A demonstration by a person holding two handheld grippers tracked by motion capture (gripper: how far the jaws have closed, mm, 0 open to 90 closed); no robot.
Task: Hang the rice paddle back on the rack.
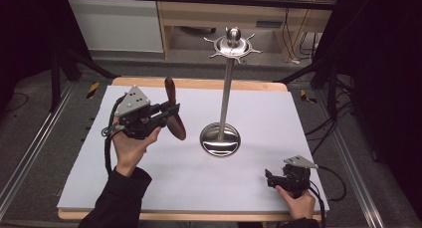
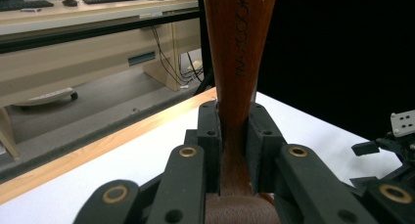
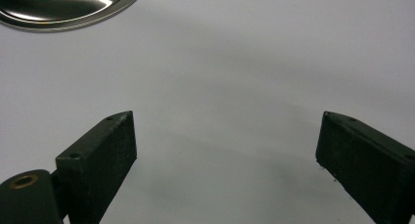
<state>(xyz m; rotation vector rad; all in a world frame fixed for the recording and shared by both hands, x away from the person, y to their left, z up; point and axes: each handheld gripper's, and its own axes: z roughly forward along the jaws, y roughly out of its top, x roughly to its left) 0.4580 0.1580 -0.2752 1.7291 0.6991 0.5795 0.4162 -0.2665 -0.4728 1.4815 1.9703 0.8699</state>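
Above the white table sheet point(image 1: 164, 178), the left gripper point(image 1: 171, 112) clamps its jaws on a dark brown wooden spoon point(image 1: 175, 119), held nearly upright left of the tall steel hook stand point(image 1: 225, 98). Right gripper point(image 1: 269, 177) rests low, jaws wide apart, empty.

A wooden-edged table point(image 1: 199, 83) carries a white sheet point(image 1: 164, 173) over nearly its whole top. The steel stand point(image 1: 220, 139) rests its round base on the sheet, seemingly near the middle.
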